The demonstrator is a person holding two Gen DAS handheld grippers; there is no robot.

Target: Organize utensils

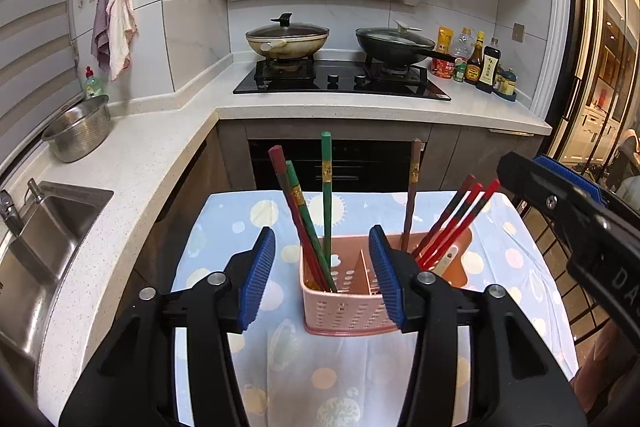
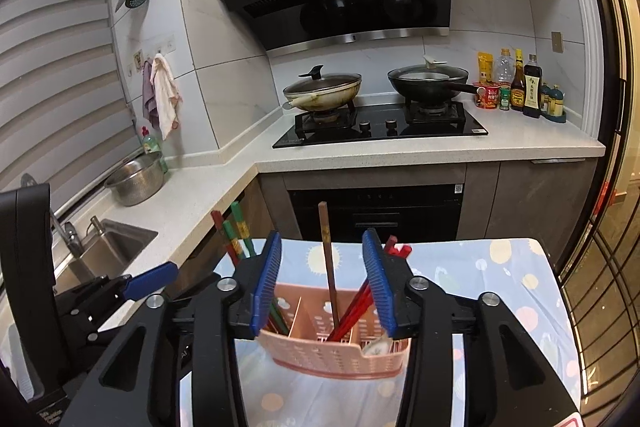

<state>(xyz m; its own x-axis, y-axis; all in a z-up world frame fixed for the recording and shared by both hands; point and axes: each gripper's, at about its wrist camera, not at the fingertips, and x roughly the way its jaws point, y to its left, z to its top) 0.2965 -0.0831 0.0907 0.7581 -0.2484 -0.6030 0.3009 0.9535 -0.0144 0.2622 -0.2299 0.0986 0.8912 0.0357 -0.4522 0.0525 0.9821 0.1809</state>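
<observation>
Stood on the spotted cloth [image 1: 520,267]: pink caddy [image 1: 340,311], chopsticks sorted by colour inside; hovered before it, left gripper [image 1: 326,279] and right gripper [image 2: 324,283], half-open, empty; best approached slowly, one stick pinched at mid-shaft.

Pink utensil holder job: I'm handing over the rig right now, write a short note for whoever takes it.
Left gripper: jaws open, nothing held.
Right gripper: jaws open, nothing held.
Pink holder stands on the patterned tablecloth. Green and red chopsticks in its left compartment, brown chopstick and red chopsticks toward the right.
Done: all visible chopsticks are in the holder.
Left: no loose utensils visible on the cloth; check sorting by colour.
</observation>
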